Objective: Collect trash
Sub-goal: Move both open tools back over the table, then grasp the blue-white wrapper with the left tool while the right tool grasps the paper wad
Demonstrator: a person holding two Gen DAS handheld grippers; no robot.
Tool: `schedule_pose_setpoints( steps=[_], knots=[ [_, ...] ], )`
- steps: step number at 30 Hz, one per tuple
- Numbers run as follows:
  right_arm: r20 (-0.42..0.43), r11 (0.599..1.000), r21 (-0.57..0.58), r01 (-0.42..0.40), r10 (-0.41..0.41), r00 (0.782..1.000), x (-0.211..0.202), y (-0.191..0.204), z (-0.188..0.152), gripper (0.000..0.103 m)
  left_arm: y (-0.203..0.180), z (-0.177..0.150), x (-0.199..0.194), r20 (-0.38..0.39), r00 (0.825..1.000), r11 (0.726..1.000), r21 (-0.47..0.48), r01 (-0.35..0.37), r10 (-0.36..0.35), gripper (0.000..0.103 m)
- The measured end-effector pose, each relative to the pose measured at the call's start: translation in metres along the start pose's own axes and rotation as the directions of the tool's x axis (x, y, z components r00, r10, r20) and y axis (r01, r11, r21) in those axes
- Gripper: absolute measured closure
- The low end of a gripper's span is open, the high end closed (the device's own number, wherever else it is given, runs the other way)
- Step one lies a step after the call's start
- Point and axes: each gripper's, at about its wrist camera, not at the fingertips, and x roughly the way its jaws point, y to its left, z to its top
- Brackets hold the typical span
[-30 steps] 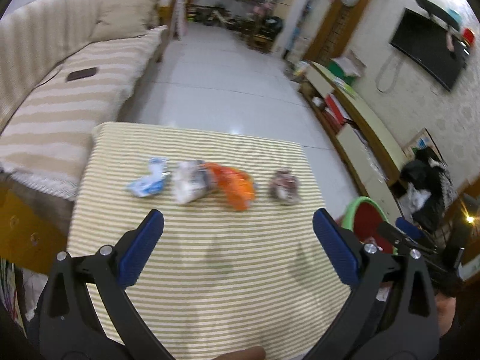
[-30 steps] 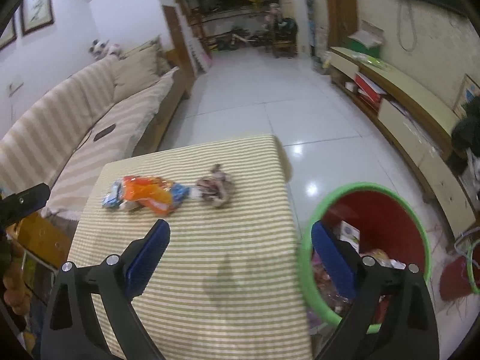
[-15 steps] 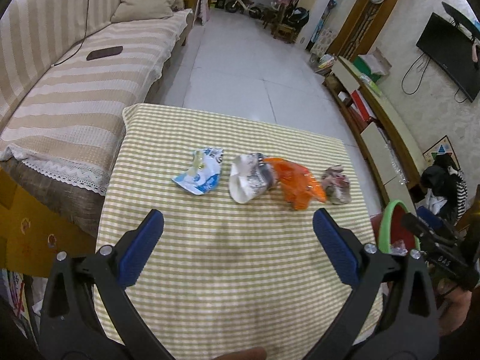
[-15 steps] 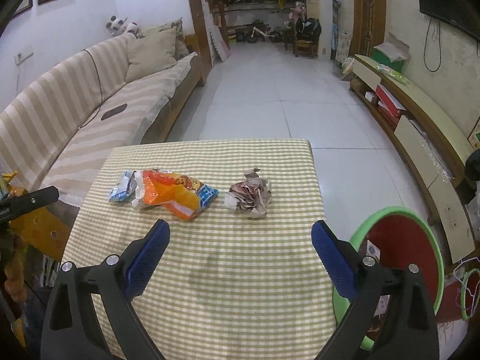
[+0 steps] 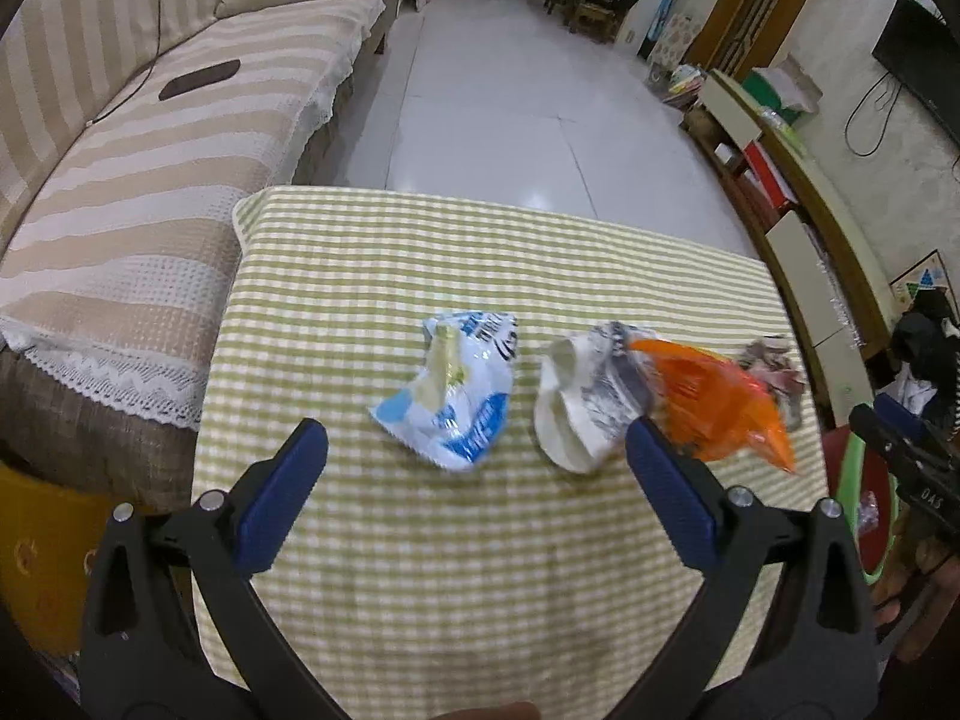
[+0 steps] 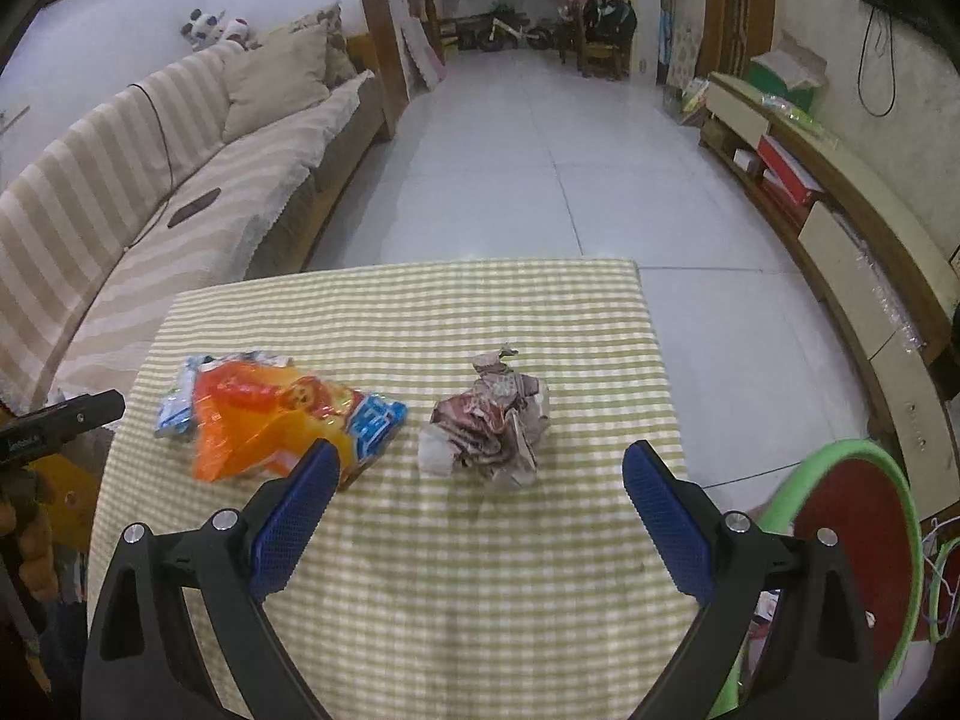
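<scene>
A row of trash lies on the green checked tablecloth (image 5: 420,570): a blue and white wrapper (image 5: 456,393), a crumpled white cup (image 5: 579,408), an orange bag (image 5: 720,405) and a crumpled brownish paper ball (image 6: 489,420). My left gripper (image 5: 474,450) is open and empty, just short of the blue wrapper. My right gripper (image 6: 480,477) is open and empty, just short of the paper ball; the orange bag (image 6: 264,414) lies to its left. A red bin with a green rim (image 6: 852,546) stands on the floor right of the table.
A striped sofa (image 5: 150,138) runs along the left, close to the table's left edge. A low TV cabinet (image 6: 840,222) lines the right wall. White tiled floor (image 6: 540,138) stretches beyond the table. The other gripper shows at the left edge of the right wrist view (image 6: 54,420).
Both grippers have moved forward and lower toward the trash row, which looms larger. The left view has swung onto the blue wrapper, the right onto the paper ball. Both stayed open.
</scene>
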Motion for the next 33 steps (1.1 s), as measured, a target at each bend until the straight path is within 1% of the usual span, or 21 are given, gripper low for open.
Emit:
schedule_pose_setpoints(
  steps=[8, 12, 17, 18, 19, 20, 21, 22, 23, 24, 25, 26, 28, 33],
  knots=[
    [-0.053, 1.0, 0.005, 0.01, -0.009, 0.999, 0.05, -0.004, 0.005, 0.011, 0.008, 0.002, 0.038, -0.044, 0.998, 0.999, 0.019, -0.035, 0.036, 0.007],
    [-0.069, 1.0, -0.003, 0.016, -0.016, 0.997, 0.067, -0.006, 0.006, 0.012, 0.012, 0.003, 0.056, -0.069, 0.996, 0.998, 0.03, -0.053, 0.055, 0.018],
    [-0.084, 1.0, -0.005, 0.026, -0.026, 0.996, 0.081, -0.008, 0.008, 0.014, 0.014, 0.005, 0.068, -0.086, 0.994, 0.997, 0.05, -0.061, 0.065, 0.023],
    [-0.09, 1.0, -0.009, 0.025, -0.026, 0.996, 0.084, -0.008, 0.008, 0.018, 0.013, 0.005, 0.07, -0.088, 0.994, 0.997, 0.051, -0.062, 0.066, 0.028],
    [-0.096, 1.0, -0.013, 0.026, -0.027, 0.995, 0.087, -0.007, 0.008, 0.022, 0.013, 0.005, 0.072, -0.09, 0.994, 0.997, 0.052, -0.064, 0.069, 0.03],
    [-0.103, 1.0, -0.017, 0.025, -0.027, 0.994, 0.089, -0.006, 0.008, 0.029, 0.012, 0.004, 0.073, -0.089, 0.993, 0.996, 0.054, -0.067, 0.072, 0.032],
    [-0.114, 1.0, -0.017, 0.019, -0.021, 0.993, 0.092, -0.007, 0.006, 0.038, 0.012, 0.004, 0.072, -0.082, 0.994, 0.996, 0.058, -0.073, 0.077, 0.034],
    [-0.119, 1.0, -0.015, 0.011, -0.012, 0.993, 0.093, -0.007, 0.005, 0.039, 0.01, 0.004, 0.072, -0.078, 0.994, 0.995, 0.064, -0.078, 0.083, 0.04],
    [-0.116, 1.0, -0.017, 0.013, -0.015, 0.993, 0.092, -0.007, 0.003, 0.04, 0.009, 0.004, 0.072, -0.074, 0.993, 0.994, 0.069, -0.083, 0.088, 0.042],
    [-0.113, 1.0, -0.02, 0.013, -0.015, 0.994, 0.091, -0.006, 0.003, 0.044, 0.01, 0.003, 0.07, -0.071, 0.994, 0.995, 0.07, -0.077, 0.082, 0.052],
    [-0.107, 1.0, -0.023, 0.006, -0.008, 0.994, 0.09, -0.005, 0.003, 0.047, 0.01, 0.003, 0.068, -0.071, 0.995, 0.996, 0.069, -0.062, 0.067, 0.057],
    [-0.103, 1.0, -0.022, 0.003, -0.006, 0.995, 0.087, -0.005, 0.003, 0.051, 0.008, 0.003, 0.067, -0.068, 0.995, 0.995, 0.072, -0.062, 0.067, 0.06],
    [-0.1, 1.0, -0.015, -0.006, 0.004, 0.995, 0.083, -0.006, 0.003, 0.055, 0.004, 0.004, 0.065, -0.059, 0.996, 0.995, 0.079, -0.066, 0.071, 0.07],
    [-0.091, 1.0, -0.011, -0.012, 0.011, 0.996, 0.07, -0.006, 0.001, 0.059, 0.006, 0.003, 0.052, -0.041, 0.997, 0.996, 0.063, -0.064, 0.066, 0.072]
  ],
)
